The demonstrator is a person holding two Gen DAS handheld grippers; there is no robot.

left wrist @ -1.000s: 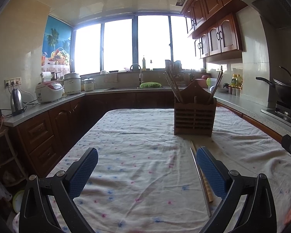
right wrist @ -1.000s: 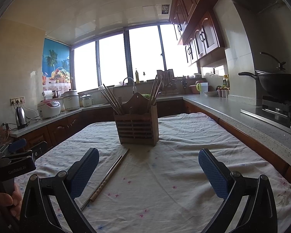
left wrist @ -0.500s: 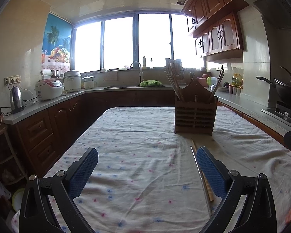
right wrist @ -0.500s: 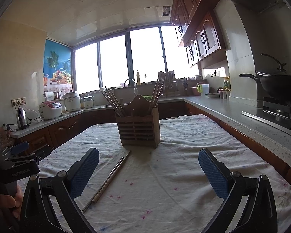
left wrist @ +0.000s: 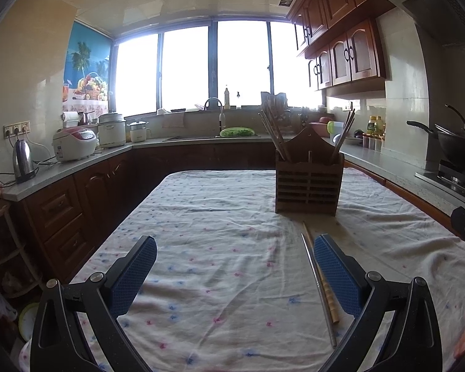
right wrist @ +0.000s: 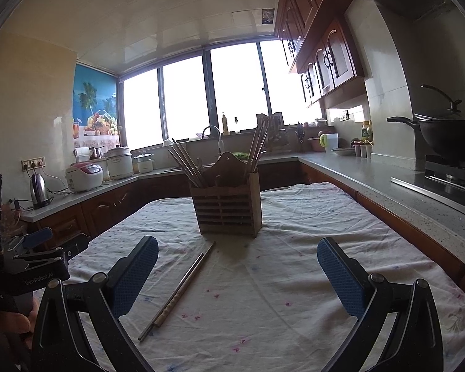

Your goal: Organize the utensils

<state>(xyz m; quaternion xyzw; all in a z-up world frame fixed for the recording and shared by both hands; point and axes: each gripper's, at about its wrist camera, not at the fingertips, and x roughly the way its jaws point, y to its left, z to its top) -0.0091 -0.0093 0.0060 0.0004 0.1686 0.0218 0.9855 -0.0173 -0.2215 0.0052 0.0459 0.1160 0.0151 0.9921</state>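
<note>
Left wrist view: left gripper [left wrist: 234, 266] spread wide, empty; two chopsticks [left wrist: 321, 288] lie on the tablecloth [left wrist: 217, 217] beside its right finger, short of the wooden holder [left wrist: 308, 183]. Right wrist view: right gripper [right wrist: 237, 271] gapes empty too; the chopsticks sit left of centre, and the left gripper's body shows at the far left.

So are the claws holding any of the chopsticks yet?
No. Both the left claw and right claw are open and empty. The two loose chopsticks lie on the tablecloth, untouched.
</note>
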